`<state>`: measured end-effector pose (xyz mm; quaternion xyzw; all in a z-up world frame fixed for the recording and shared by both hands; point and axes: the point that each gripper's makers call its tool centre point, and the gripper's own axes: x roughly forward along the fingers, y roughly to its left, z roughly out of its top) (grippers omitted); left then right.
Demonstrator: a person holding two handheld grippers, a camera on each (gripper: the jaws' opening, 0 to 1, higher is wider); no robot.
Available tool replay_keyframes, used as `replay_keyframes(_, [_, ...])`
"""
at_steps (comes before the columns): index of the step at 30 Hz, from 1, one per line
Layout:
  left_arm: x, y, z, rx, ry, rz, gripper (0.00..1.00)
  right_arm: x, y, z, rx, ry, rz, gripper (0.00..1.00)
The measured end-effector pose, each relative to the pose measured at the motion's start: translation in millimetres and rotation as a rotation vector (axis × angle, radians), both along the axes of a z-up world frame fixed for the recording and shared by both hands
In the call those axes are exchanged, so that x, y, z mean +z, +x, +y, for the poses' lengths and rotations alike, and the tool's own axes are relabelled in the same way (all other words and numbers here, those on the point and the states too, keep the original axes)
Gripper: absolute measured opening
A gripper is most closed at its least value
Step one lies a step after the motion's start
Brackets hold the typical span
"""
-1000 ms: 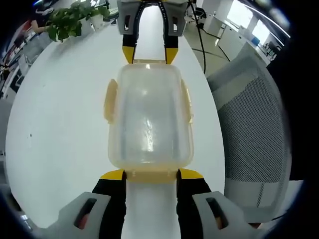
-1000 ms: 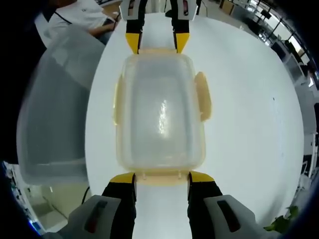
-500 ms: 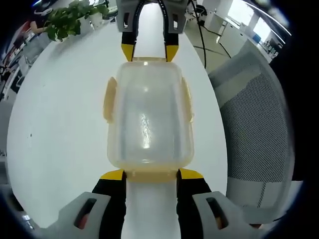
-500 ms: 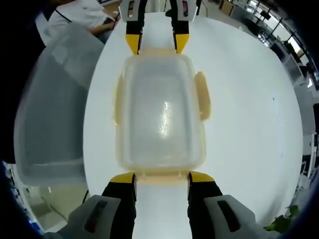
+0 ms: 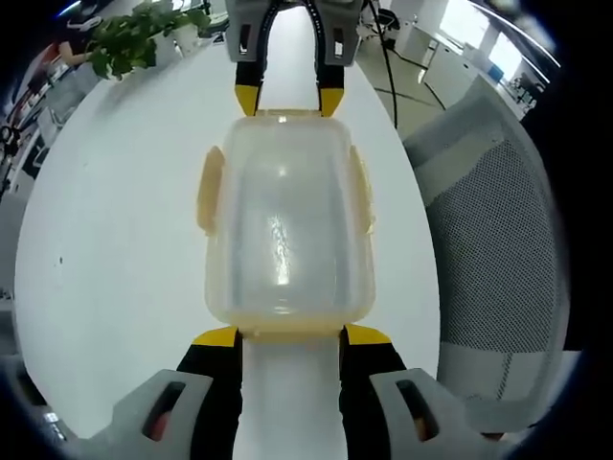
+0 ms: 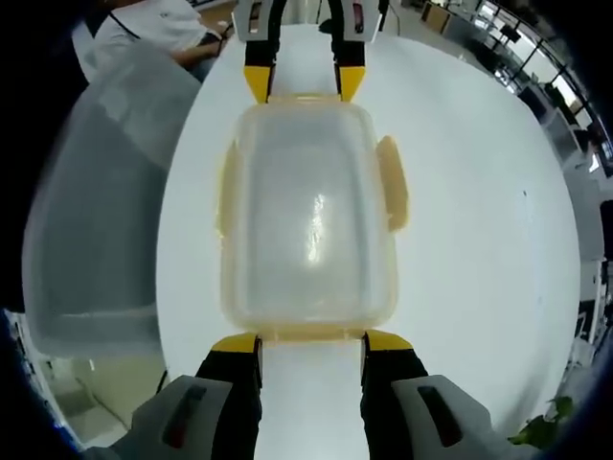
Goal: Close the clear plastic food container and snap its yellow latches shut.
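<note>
A clear plastic food container (image 5: 284,230) with its lid on lies on a white table (image 5: 115,211), between the two grippers that face each other across it. The left gripper (image 5: 290,335) stands with jaws apart, its yellow tips touching the near end latch (image 5: 290,334); the right gripper (image 6: 310,341) does likewise at the opposite end. Yellow side latches (image 5: 209,190) stick outward. A mesh office chair (image 5: 488,249) stands just beside the table's edge, and a potted plant (image 5: 134,36) sits near its far edge.
</note>
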<state>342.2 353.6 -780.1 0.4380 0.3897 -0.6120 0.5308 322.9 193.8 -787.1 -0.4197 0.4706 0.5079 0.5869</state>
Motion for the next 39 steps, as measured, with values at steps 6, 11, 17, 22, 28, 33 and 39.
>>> replay_keyframes(6, [-0.4, 0.3, 0, -0.002, -0.004, -0.009, 0.38, -0.1, 0, 0, -0.001, -0.006, -0.006, 0.39])
replay_keyframes(11, [-1.1, 1.1, 1, -0.027, -0.023, -0.033, 0.39, 0.6, -1, -2, 0.032, -0.016, -0.034, 0.40])
replay_keyframes(17, [-1.1, 2.0, 1, -0.044, -0.027, -0.044, 0.40, -4.1, -2, -4, 0.086, -0.042, -0.070, 0.41])
replay_keyframes(22, [-2.0, 2.9, 0, -0.035, -0.015, -0.049, 0.40, -3.4, -1, -4, 0.056, -0.032, -0.055, 0.41])
replay_keyframes(28, [-3.0, 2.5, 1, -0.034, -0.002, -0.051, 0.40, -2.7, -2, -5, 0.037, -0.029, -0.045, 0.41])
replay_keyframes(33, [-2.9, 3.5, 1, -0.030, 0.001, -0.054, 0.41, -2.1, -2, -6, 0.026, -0.028, -0.041, 0.39])
replay_keyframes(39, [-3.9, 0.7, 1, -0.021, 0.001, -0.047, 0.45, -3.7, -6, -13, -0.003, -0.023, -0.027, 0.41])
